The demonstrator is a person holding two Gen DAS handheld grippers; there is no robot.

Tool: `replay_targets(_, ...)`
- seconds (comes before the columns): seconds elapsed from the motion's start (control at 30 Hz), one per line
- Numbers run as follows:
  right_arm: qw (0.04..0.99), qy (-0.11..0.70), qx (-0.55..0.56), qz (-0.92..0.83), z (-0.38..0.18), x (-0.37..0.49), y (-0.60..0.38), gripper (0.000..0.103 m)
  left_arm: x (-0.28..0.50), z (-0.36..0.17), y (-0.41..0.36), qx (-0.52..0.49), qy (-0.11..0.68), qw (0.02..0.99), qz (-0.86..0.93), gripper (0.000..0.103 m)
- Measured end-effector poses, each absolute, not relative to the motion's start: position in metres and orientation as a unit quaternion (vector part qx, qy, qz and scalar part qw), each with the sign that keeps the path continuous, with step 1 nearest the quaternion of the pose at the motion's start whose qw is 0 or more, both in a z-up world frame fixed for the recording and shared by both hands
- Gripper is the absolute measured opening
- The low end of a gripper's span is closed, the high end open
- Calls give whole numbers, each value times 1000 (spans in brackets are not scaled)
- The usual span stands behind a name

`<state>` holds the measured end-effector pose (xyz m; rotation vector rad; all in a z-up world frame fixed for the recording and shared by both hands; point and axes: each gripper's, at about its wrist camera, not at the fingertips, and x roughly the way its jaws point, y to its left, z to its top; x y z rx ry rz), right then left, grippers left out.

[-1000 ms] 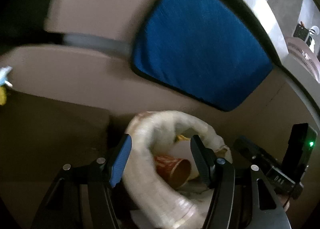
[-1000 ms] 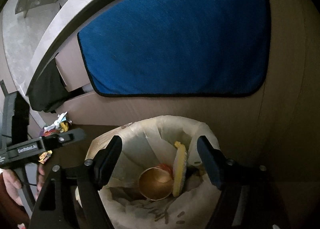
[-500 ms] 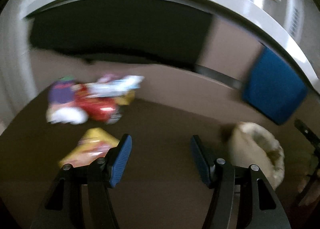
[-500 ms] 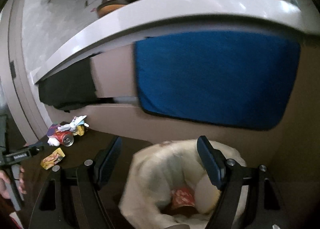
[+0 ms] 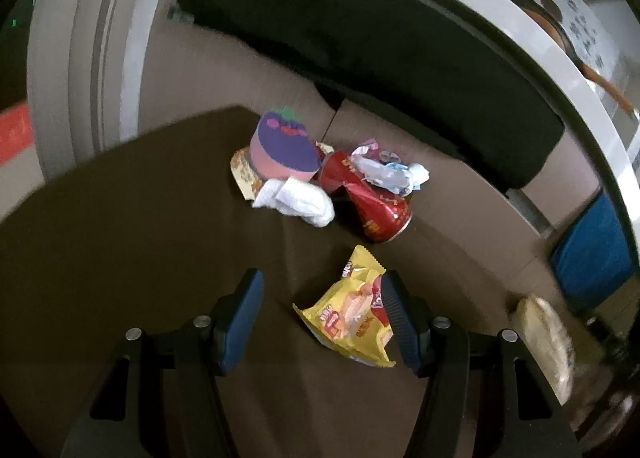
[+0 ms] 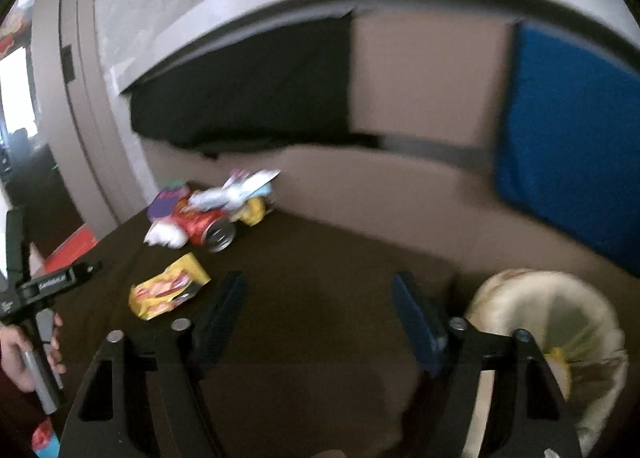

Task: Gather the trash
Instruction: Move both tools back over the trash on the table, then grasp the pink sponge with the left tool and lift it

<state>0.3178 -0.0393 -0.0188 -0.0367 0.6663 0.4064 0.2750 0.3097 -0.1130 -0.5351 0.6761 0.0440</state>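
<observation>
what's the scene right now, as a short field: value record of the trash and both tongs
surface: dark brown cloth
nearest trash: yellow snack wrapper, flat, by the left tongs, not gripped
pile behind: crushed red can, white tissue, purple-topped sponge
bag: cream trash bag, open
left tongs: open
right tongs: closing, nothing between

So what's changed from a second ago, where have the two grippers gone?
Both swung away from the lined bin toward the litter pile. The left hand-held gripper now hangs open at the yellow snack wrapper, not gripping it. The right hand-held gripper is empty, its jaws closing. The red can and wrapper lie unmoved.
</observation>
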Motion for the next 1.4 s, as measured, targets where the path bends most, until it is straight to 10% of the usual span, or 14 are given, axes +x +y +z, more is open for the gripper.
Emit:
replay_targets(0.13,904,355,-23,236,-44,324,-13,43,296,-116,321,-286,333,898,1,61)
replay_targets(0.7,866,436,-3,244,-79,336,-18,45,485,-126,392,-320,406,853,74,61)
replay_targets(1.4,803,377,-204,414,-85,447,168,72,350,-101,356,-232,442,866,-15,43)
